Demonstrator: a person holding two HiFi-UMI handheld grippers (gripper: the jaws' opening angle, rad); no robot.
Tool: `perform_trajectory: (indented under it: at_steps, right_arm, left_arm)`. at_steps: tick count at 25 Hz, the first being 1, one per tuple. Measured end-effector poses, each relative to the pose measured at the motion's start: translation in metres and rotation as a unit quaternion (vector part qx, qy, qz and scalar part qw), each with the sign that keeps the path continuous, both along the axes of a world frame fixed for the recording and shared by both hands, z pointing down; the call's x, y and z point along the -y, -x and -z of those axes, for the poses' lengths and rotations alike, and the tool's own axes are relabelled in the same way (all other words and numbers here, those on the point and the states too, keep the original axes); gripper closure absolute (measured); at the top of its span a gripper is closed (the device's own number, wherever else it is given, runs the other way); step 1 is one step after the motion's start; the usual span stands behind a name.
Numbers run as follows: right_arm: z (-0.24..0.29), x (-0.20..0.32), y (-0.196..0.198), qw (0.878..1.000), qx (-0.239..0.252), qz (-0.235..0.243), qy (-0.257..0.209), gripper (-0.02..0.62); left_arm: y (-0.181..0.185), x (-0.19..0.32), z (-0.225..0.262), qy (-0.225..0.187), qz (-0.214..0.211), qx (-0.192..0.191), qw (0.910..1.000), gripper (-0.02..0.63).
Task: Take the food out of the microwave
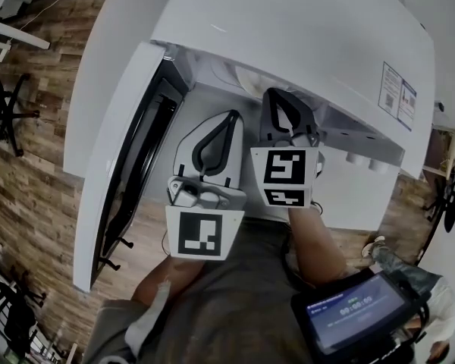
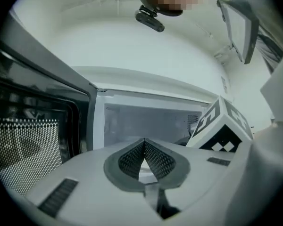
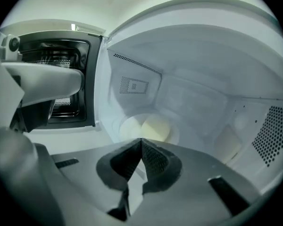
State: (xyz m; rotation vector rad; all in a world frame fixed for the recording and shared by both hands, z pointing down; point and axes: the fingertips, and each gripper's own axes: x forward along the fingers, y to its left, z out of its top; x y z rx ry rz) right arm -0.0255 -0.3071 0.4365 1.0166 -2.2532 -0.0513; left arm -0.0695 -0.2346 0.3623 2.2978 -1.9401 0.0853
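Note:
The white microwave (image 1: 288, 29) stands with its door (image 1: 117, 150) swung open to the left. In the right gripper view a pale yellow round piece of food (image 3: 155, 127) lies on a white dish (image 3: 125, 126) on the cavity floor, just beyond my jaws. My right gripper (image 1: 276, 94) (image 3: 141, 140) is shut with nothing in it, its tip at the cavity's mouth. My left gripper (image 1: 233, 117) (image 2: 144, 141) is also shut and empty, held beside it in front of the opening. The head view does not show the food.
The door's mesh window (image 2: 23, 145) is close on the left of the left gripper. The right gripper's marker cube (image 2: 221, 128) sits close on its right. Perforated vents (image 3: 273, 131) line the cavity's right wall. A screen device (image 1: 356, 309) hangs by the person's body.

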Motion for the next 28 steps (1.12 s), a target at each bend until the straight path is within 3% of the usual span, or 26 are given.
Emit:
perform_trajectory:
  at_steps: [17, 25, 28]
  right_arm:
    - [-0.005, 0.029, 0.023, 1.0, -0.02, 0.003, -0.002, 0.592]
    - [-0.009, 0.013, 0.003, 0.999, -0.033, 0.013, 0.015, 0.592]
    - [-0.002, 0.008, -0.005, 1.0, 0.003, -0.002, 0.013, 0.592]
  left_arm:
    - [0.019, 0.004, -0.001, 0.008, 0.007, 0.012, 0.9999, 0.598]
    - [0.004, 0.004, 0.002, 0.016, 0.004, 0.012, 0.9998, 0.598]
    - [-0.004, 0.002, 0.004, 0.02, 0.0, 0.012, 0.9997, 0.598]
